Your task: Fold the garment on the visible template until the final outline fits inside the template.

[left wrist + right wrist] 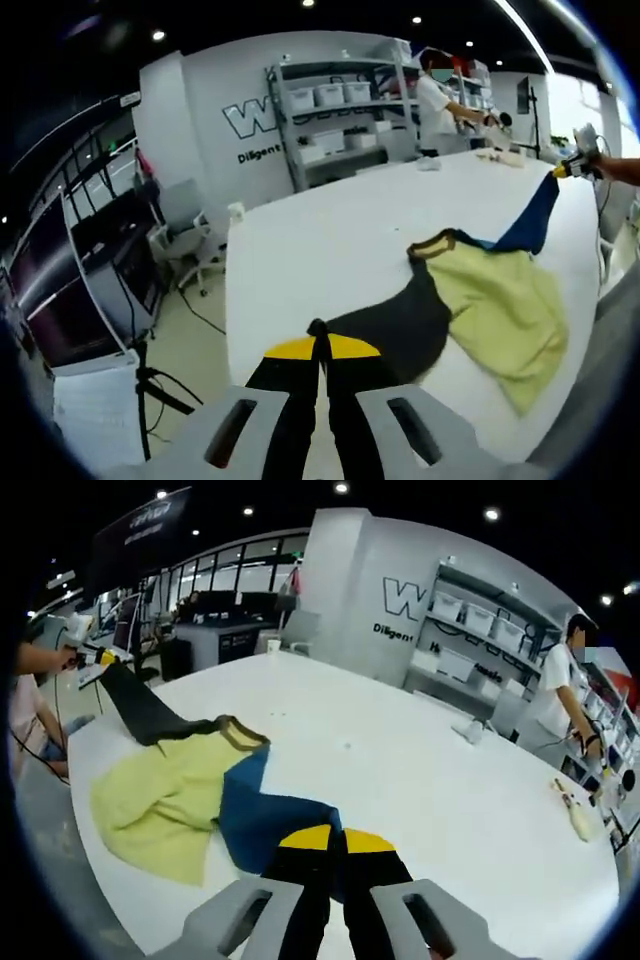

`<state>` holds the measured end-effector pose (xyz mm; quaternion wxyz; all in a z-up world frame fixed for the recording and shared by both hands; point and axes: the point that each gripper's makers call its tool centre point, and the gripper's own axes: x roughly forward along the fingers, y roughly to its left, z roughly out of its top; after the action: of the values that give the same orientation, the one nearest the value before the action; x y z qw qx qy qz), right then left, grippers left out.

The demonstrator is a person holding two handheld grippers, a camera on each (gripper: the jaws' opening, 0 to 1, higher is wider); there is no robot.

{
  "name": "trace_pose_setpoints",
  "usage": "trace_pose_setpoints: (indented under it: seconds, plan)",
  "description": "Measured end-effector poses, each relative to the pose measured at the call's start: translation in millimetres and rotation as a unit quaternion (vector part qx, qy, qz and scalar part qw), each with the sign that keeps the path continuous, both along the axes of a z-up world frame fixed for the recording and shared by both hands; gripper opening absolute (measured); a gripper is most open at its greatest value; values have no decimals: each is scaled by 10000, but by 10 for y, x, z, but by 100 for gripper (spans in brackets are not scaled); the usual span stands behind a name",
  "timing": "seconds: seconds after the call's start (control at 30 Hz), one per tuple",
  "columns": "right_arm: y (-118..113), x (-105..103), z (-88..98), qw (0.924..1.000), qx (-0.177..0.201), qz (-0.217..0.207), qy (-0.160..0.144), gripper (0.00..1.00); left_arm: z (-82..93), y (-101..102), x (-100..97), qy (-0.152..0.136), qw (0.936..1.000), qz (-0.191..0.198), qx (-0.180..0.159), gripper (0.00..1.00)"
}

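Note:
A garment with a yellow-green body (pixel 500 300) (pixel 160 790), a brown collar (pixel 432 245) (pixel 240 735), a black sleeve (pixel 400 325) (pixel 140 710) and a blue sleeve (pixel 530 220) (pixel 265 815) lies crumpled on the white table (pixel 330 230) (pixel 420 770). My left gripper (pixel 320 345) is shut on the end of the black sleeve. The blue sleeve's end is pinched in my right gripper (pixel 335 838), also shut. Each sleeve is pulled out to its own side. The right gripper (pixel 570 168) appears far right in the left gripper view, and the left gripper (pixel 95 658) far left in the right gripper view.
A person (pixel 435 105) (pixel 560 690) works at the table's far end, by shelves of white bins (pixel 335 110). Small items (pixel 470 730) (pixel 575 815) lie on that end. An office chair (pixel 190 240) and a tripod (pixel 150 385) stand off the table's side.

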<state>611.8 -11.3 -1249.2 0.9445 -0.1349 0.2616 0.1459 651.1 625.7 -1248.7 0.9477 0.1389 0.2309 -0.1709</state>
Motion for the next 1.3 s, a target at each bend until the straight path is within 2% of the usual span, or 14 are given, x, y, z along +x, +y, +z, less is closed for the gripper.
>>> trace_pose_setpoints:
  seconds: [0.13, 0.3, 0.5, 0.83, 1.17, 1.3]
  plan:
    - [-102, 29, 33, 9999, 52, -157, -22, 0, -17, 127, 82, -9, 9999, 97, 35, 0]
    - [-195, 59, 30, 9997, -13, -258, -14, 0, -32, 182, 115, -13, 9998, 150, 92, 0]
    - [-382, 96, 5, 9986, -97, -525, 22, 0, -39, 274, 128, -31, 9996, 241, 138, 0]
    - [-686, 156, -71, 9958, -242, -866, 145, 0, -126, 556, 134, 53, 9986, 463, 244, 0]
    - [-844, 187, -158, 9938, -295, -1031, 280, 0, -231, 637, 104, 176, 9979, 524, 345, 0]
    - [-863, 177, -216, 9933, -319, -1055, 351, 0, -324, 654, 66, 244, 9972, 577, 397, 0]
